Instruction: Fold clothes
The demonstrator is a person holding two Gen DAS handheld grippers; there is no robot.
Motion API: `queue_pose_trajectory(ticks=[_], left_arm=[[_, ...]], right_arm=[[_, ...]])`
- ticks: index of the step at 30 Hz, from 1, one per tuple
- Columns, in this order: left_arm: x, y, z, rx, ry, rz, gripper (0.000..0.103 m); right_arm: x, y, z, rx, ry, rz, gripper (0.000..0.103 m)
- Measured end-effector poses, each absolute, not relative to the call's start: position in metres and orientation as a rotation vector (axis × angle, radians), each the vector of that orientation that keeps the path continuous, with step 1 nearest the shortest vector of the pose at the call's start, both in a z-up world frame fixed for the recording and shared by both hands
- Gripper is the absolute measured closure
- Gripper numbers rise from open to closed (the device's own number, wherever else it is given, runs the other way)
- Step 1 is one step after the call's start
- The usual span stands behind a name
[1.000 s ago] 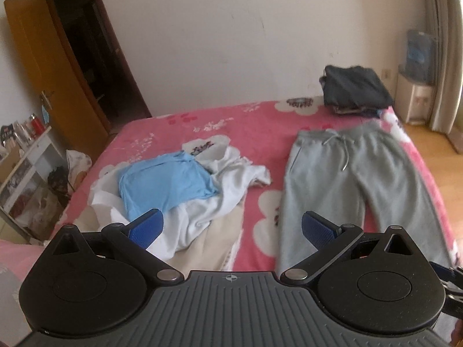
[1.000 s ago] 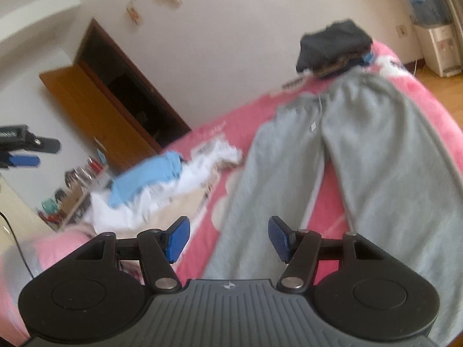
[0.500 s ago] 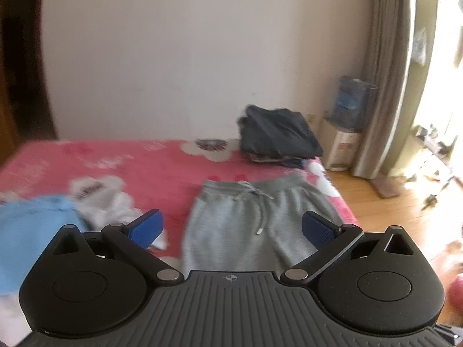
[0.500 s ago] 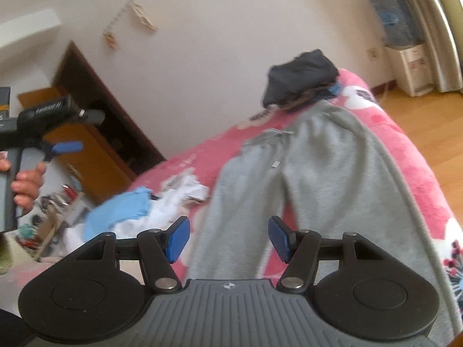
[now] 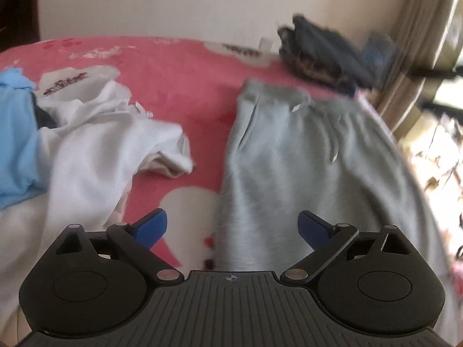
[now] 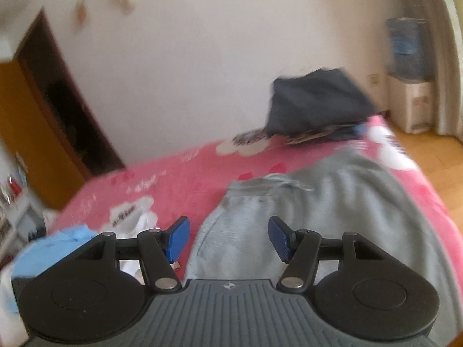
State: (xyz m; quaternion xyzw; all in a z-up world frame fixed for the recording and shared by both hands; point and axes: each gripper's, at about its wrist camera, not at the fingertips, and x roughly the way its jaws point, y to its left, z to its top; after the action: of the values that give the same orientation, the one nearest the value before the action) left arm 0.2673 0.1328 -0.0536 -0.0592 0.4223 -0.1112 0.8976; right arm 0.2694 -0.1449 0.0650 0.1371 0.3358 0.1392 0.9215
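Left gripper [image 5: 233, 227] and right gripper [image 6: 228, 238] are hovering with fingers spread wide, gripping nothing; each should be pinching a waistband corner of the flat grey sweatpants [image 5: 303, 159].

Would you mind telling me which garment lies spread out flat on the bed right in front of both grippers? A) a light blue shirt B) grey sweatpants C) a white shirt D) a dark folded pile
B: the grey sweatpants lie flat on the pink bedspread ahead of the open left gripper and the open right gripper, which hold nothing.
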Motion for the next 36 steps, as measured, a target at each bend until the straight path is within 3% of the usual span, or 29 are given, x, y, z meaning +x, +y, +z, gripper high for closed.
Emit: queue_pose_trajectory(ticks=[4,15,18,21,23,25,36], left_arm=[[0.275,0.137,-0.068,-0.075,0.909,-0.248,0.028],[0.272,0.144,-0.099,-0.082,1.003,-0.329,0.049],[0.268,0.142,-0.1,-0.081,0.995,-0.358,0.062],[0.262,0.135,-0.1,-0.05,0.988,-0.4,0.076],[0.258,0.13,-0.101,-0.038,0.982,-0.434,0.094],[0.253,0.129,-0.1,-0.02,0.96,-0.451,0.099],[0.249,0.094,-0.061,-0.137,0.887,-0.629,0.102]], right_arm=[[0.345,-0.083,0.036,0.175,0.781,0.298,0.04],[0.46,0.046,-0.058,-0.184,1.037,0.23,0.04],[0.462,0.054,-0.076,-0.288,1.037,0.161,0.043],[0.461,0.048,-0.085,-0.324,1.039,0.134,0.06],[0.463,0.042,-0.086,-0.312,1.036,0.134,0.073],[0.461,0.035,-0.083,-0.293,1.017,0.136,0.095],[0.429,-0.055,-0.031,-0.115,0.799,0.081,0.099]])
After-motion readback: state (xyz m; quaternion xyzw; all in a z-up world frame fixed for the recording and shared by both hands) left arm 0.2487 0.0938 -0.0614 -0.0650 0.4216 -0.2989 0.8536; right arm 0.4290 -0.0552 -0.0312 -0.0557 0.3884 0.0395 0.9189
